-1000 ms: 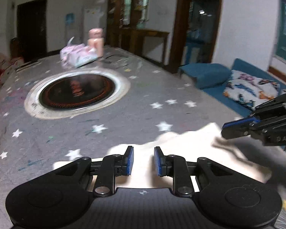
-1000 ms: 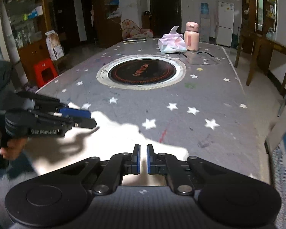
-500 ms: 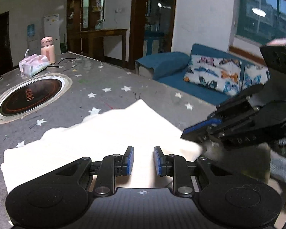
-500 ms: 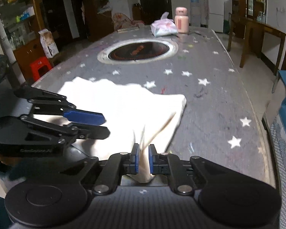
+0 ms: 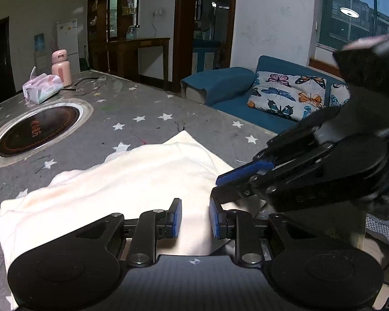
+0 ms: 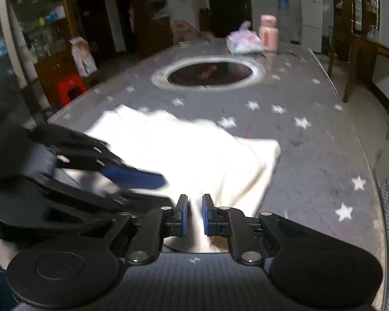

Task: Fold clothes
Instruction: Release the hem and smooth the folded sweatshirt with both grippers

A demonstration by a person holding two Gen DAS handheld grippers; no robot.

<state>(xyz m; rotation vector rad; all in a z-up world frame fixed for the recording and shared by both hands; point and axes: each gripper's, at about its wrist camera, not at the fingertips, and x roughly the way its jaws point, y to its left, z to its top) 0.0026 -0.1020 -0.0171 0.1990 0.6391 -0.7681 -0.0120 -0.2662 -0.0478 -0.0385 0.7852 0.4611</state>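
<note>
A cream-white cloth [image 5: 132, 181] lies spread on the grey star-print table [image 5: 147, 108], and its near part reaches the table's front edge. My left gripper [image 5: 193, 217] is open just in front of that near edge, and the cloth shows through the gap. My right gripper [image 6: 194, 215] is open only narrowly, also with the cloth [image 6: 184, 153] in the gap. In the left wrist view the right gripper [image 5: 217, 189] points at the cloth's right edge. In the blurred right wrist view the left gripper [image 6: 153, 184] reaches in from the left.
A round hob [image 5: 36, 129] is set into the table beyond the cloth. At the far end stand a tissue pack [image 5: 42, 89] and a pink bottle [image 5: 61, 67]. To the right of the table is a blue sofa [image 5: 246, 98] with a butterfly cushion [image 5: 287, 98]. A red stool [image 6: 70, 88] is on the left.
Both grippers have drawn back from above the cloth to its near edge and come closer together. The right gripper's gap has widened slightly. The cloth has stayed in place.
</note>
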